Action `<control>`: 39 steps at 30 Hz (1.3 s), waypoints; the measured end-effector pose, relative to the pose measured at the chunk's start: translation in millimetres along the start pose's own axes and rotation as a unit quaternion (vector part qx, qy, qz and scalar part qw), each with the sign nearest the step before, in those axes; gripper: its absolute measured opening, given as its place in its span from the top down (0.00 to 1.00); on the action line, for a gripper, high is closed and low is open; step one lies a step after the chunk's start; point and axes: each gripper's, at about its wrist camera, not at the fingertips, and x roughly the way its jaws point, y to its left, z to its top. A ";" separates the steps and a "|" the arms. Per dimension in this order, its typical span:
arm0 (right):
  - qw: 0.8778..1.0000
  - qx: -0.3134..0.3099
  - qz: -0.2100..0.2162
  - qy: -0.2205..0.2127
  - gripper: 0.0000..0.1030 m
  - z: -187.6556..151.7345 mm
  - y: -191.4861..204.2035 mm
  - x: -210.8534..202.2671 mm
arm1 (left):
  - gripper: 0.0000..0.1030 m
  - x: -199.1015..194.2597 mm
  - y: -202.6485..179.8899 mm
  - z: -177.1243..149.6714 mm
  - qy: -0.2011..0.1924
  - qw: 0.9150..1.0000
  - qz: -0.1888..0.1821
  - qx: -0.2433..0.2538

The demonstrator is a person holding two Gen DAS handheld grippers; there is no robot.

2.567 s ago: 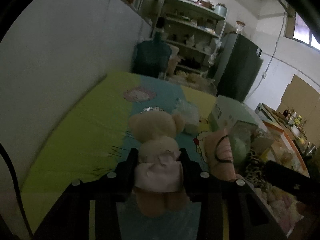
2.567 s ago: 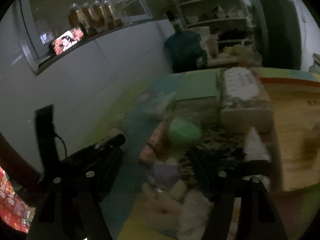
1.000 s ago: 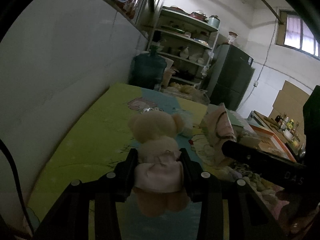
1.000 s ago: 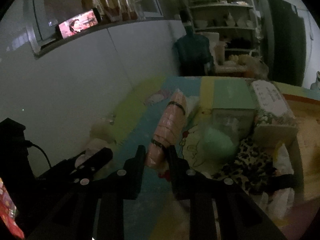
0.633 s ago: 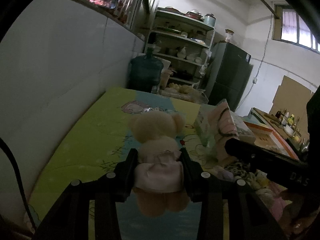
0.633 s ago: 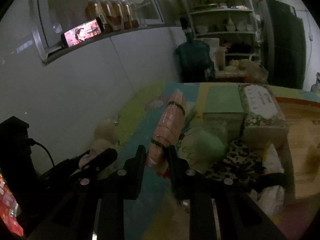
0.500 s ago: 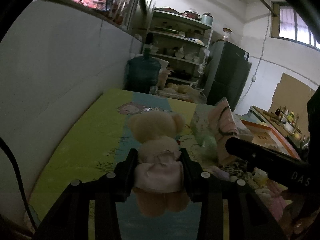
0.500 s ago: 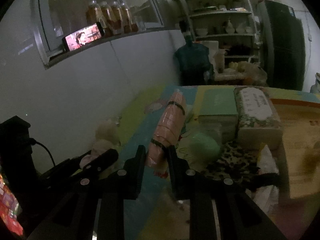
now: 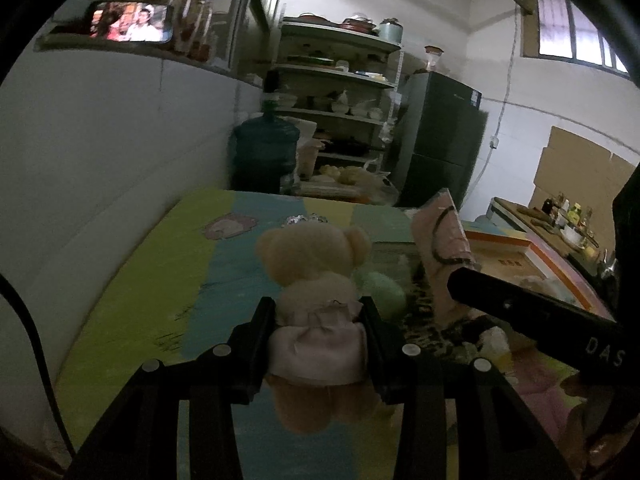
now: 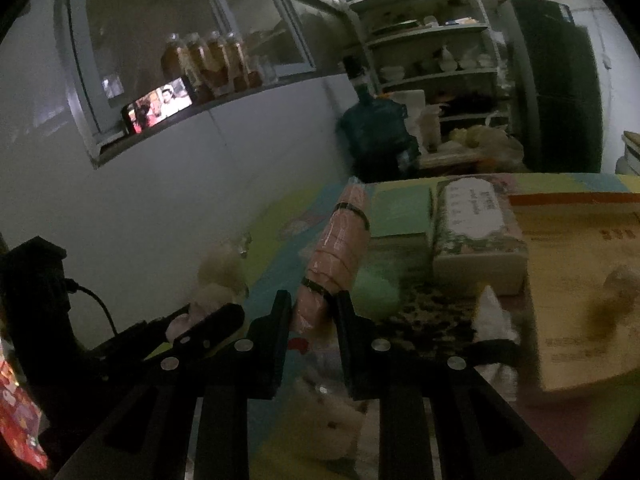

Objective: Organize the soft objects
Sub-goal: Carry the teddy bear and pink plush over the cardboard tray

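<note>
My left gripper [image 9: 318,310] is shut on a cream teddy bear in a pale pink dress [image 9: 316,300], held upright above the green and blue mat [image 9: 160,264]. My right gripper [image 10: 313,306] is shut on a long pink rolled cloth bound with black bands [image 10: 340,248]; the roll also shows in the left wrist view [image 9: 440,240]. The right gripper's body [image 9: 532,312] crosses the right of the left wrist view. The bear also shows dimly at the left of the right wrist view [image 10: 218,276].
A pale green soft lump [image 10: 376,288], leopard-print fabric [image 10: 432,316] and other soft toys lie on the mat. A tissue pack [image 10: 472,224] and an orange-rimmed box [image 10: 580,272] stand to the right. The white wall [image 9: 100,152] runs along the left; a water jug [image 9: 264,152], shelves and a fridge stand behind.
Both grippers have risen a little and tilted up, each still holding its item. The right gripper closed on the pink roll between 2.6 s and 1.0 s ago.
</note>
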 end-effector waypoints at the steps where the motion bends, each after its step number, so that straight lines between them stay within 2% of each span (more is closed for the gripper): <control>1: 1.000 0.002 -0.001 -0.002 0.78 0.4 -3.0 -2.2 | 0.59 0.1 -4.7 0.7 -0.001 1.000 -0.003 0.004; 12: 0.999 0.029 -0.019 -0.035 0.78 0.8 -36.6 -37.4 | 0.59 7.6 -51.5 8.8 0.000 0.999 -0.042 0.029; 24: 0.993 0.067 -0.055 -0.079 0.78 -5.4 -88.1 -90.4 | 0.59 20.6 -125.7 16.2 0.005 0.992 -0.107 0.071; 31: 0.988 0.092 -0.077 -0.095 0.78 -13.5 -121.4 -117.9 | 0.59 30.6 -167.3 12.8 0.019 0.986 -0.135 0.095; 39: 0.983 0.115 -0.096 -0.111 0.78 -22.7 -154.3 -142.2 | 0.59 45.1 -199.1 9.7 0.041 0.982 -0.150 0.105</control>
